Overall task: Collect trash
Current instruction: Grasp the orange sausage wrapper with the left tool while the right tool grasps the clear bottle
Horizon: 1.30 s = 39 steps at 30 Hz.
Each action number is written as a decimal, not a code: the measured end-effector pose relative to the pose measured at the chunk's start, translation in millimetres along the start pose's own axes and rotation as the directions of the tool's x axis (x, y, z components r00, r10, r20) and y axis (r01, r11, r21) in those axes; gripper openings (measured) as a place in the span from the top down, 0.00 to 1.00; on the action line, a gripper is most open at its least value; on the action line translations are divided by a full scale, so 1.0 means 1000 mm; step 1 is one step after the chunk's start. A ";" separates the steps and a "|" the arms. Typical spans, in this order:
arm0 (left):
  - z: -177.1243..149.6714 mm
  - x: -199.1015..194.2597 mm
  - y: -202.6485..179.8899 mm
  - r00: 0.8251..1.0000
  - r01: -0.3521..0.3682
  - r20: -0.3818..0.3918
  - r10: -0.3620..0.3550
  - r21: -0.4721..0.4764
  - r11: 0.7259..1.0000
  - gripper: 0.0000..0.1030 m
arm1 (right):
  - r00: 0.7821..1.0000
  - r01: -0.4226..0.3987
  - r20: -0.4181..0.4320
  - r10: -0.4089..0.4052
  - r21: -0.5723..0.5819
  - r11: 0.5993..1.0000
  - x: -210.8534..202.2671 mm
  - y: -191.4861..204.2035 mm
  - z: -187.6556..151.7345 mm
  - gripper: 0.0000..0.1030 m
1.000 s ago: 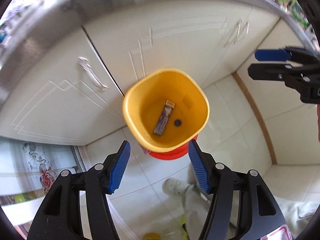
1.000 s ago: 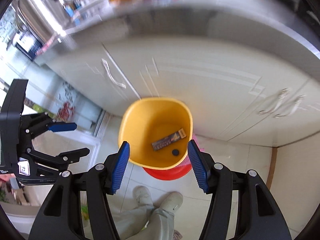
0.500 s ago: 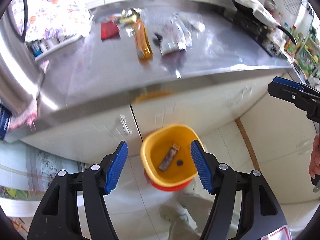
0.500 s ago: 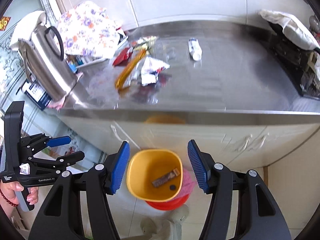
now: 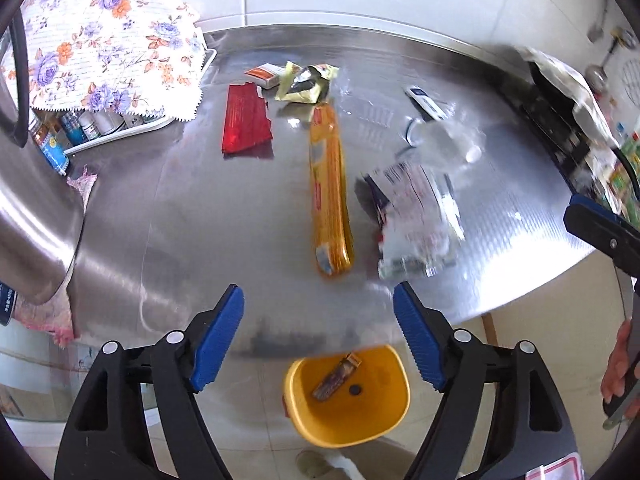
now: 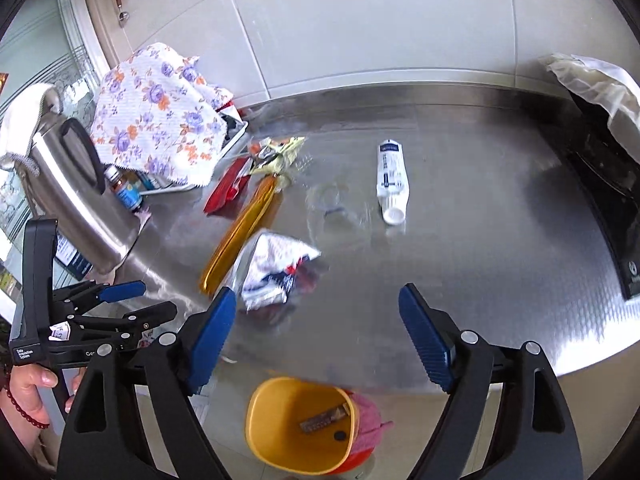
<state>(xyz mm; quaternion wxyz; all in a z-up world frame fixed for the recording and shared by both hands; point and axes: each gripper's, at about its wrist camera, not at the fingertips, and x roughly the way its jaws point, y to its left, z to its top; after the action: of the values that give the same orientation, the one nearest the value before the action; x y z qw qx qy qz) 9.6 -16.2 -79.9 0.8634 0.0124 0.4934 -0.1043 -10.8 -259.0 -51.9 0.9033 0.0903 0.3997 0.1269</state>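
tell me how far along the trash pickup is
Done: a dark wrapper and a small dark cap lie in the yellow plastic bin on the floor. In hand: nothing; left tongs and right tongs have just been opening and are empty. Left on the steel counter: long orange wrapper, red packet, crumpled white wrapper, white tube, yellow wrapper.

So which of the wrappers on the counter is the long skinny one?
The orange-gold wrapper in the middle. It stretches out like a stick, while the red wrapper is a short flat rectangle and the white wrapper is crumpled.
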 end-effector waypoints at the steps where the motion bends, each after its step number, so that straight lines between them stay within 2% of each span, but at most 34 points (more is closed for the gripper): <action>1: 0.003 0.003 0.000 1.000 -0.007 -0.002 0.007 -0.006 1.000 0.25 | 1.000 -0.003 -0.004 0.003 0.004 1.000 0.006 -0.002 0.006 0.19; 8: 0.029 0.036 0.001 0.999 -0.012 -0.046 0.011 -0.026 1.000 0.26 | 0.999 -0.001 -0.034 0.002 0.019 1.000 0.043 -0.010 0.027 0.19; 15: 0.034 0.062 -0.001 0.995 0.003 -0.097 -0.002 0.002 1.000 0.30 | 0.998 0.007 -0.064 -0.004 0.056 0.998 0.073 -0.015 0.033 0.19; 20: 0.035 0.065 -0.004 0.997 -0.009 -0.082 0.013 0.046 0.999 0.31 | 0.996 0.012 -0.087 -0.005 0.079 0.997 0.093 -0.018 0.037 0.19; 24: 0.036 0.070 -0.009 0.996 -0.053 -0.062 0.059 0.099 0.994 0.33 | 0.994 0.024 -0.109 -0.016 0.069 0.997 0.107 -0.017 0.038 0.19; 32: 0.041 0.073 -0.008 0.998 -0.058 -0.032 0.061 0.101 0.993 0.34 | 0.989 0.042 -0.141 -0.037 0.035 0.998 0.132 -0.011 0.042 0.20; 35: 0.045 0.076 -0.009 0.998 -0.059 -0.030 0.063 0.101 0.993 0.37 | 0.987 0.050 -0.153 -0.049 0.007 0.999 0.141 -0.007 0.043 0.28; 37: 0.047 0.077 -0.009 0.997 -0.063 -0.027 0.065 0.099 0.993 0.44 | 0.988 0.046 -0.151 -0.046 -0.003 0.999 0.144 -0.005 0.043 0.37; 39: 0.051 0.078 -0.008 0.997 -0.065 -0.026 0.068 0.097 0.993 0.50 | 0.987 0.043 -0.154 -0.043 -0.001 0.999 0.146 -0.005 0.045 0.39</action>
<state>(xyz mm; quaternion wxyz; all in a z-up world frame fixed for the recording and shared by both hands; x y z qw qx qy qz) 89.4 -43.4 -120.1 0.8575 0.0720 0.4997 -0.0991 117.8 -222.1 -125.3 0.8721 0.0725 0.4705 0.1136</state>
